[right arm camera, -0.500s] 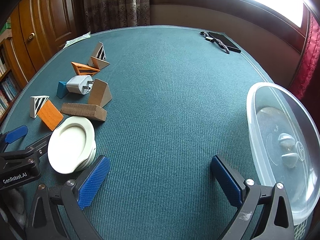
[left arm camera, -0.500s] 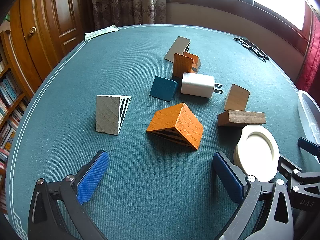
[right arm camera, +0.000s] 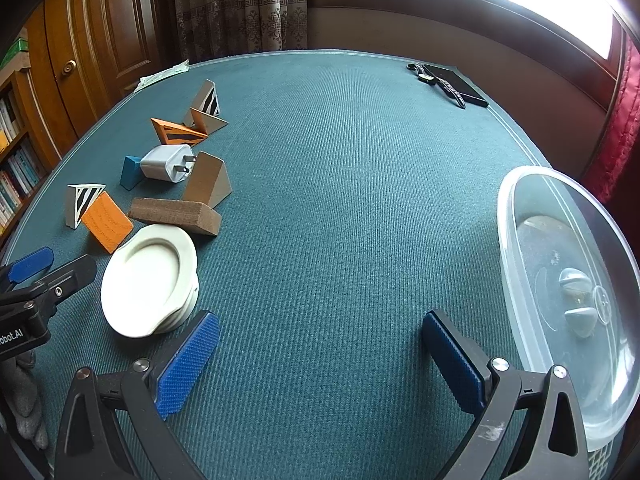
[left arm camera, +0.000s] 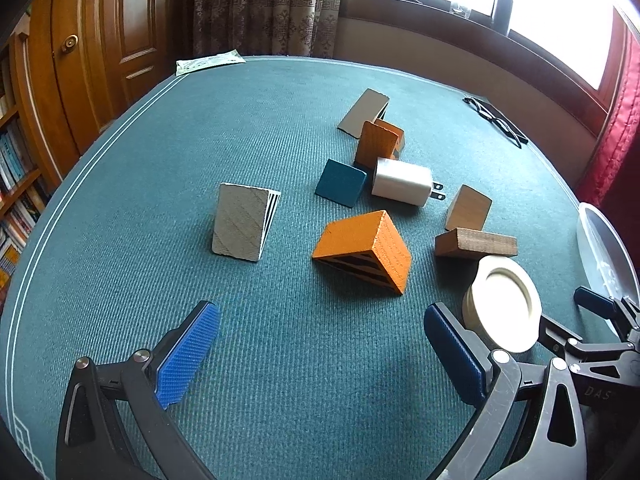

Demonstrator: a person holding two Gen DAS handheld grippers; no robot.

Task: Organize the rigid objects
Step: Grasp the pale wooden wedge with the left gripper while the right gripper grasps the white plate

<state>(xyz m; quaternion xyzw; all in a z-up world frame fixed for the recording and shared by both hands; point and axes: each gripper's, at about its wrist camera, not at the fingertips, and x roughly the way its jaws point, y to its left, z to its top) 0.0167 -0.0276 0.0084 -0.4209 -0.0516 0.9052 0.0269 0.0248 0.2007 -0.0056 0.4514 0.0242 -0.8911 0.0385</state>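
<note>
Left wrist view: the left tongs [left arm camera: 320,354] are held wide apart over the green worktop [left arm camera: 160,168], nothing between them. Ahead lie the orange wedge [left arm camera: 366,248], grey wedge [left arm camera: 242,220] and white charger [left arm camera: 402,182].

Right wrist view: the right tongs [right arm camera: 320,356] are spread empty, between the white dish [right arm camera: 150,280] and the clear tub [right arm camera: 516,216].

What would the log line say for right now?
left gripper: open, empty | right gripper: open, empty | orange wedge: on table, untouched | clear tub: right
</note>
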